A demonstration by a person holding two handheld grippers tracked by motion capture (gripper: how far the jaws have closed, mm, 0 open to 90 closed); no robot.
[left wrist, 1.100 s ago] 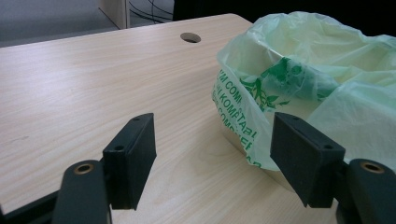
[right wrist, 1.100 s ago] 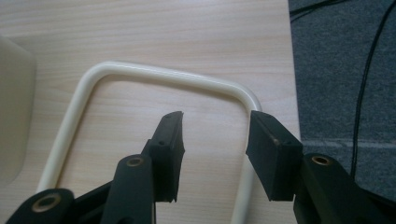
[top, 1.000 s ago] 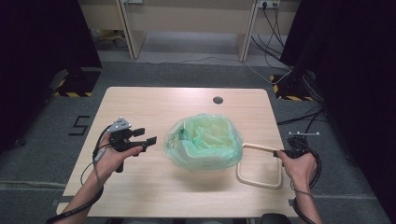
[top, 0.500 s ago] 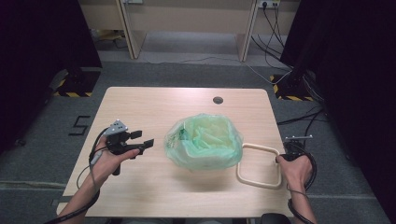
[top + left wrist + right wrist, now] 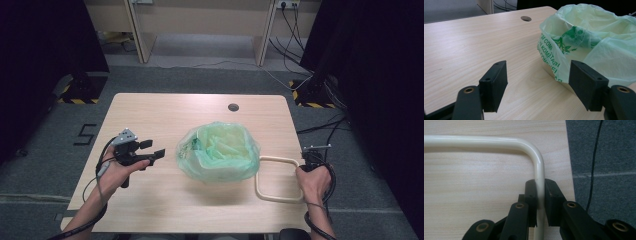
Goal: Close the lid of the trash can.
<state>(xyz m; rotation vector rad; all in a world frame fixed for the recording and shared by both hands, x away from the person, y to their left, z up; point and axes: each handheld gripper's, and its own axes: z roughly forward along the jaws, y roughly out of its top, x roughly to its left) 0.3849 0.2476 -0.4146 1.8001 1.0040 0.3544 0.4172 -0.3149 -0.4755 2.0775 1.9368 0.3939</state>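
Observation:
A small bin lined with a pale green plastic bag [image 5: 218,152] stands at the middle of the wooden table [image 5: 170,112]. The bag [image 5: 596,42] carries green print on its side. A cream rounded frame [image 5: 276,178] lies flat on the table to the bin's right. My right gripper [image 5: 311,159] is shut on the frame's right bar [image 5: 538,180], near the table's right edge. My left gripper [image 5: 152,148] hovers open to the left of the bin, its jaws wide apart and pointing at the bag, with nothing between them.
A round cable hole [image 5: 233,107] sits near the table's far edge. Grey carpet with cables [image 5: 300,55] surrounds the table. Black stands with yellow-striped bases [image 5: 80,90] flank it left and right. The frame's right bar lies close to the table's right edge [image 5: 570,170].
My right gripper has pulled the cream frame toward the near right, away from the bin. The left gripper has drifted slightly left and stays open.

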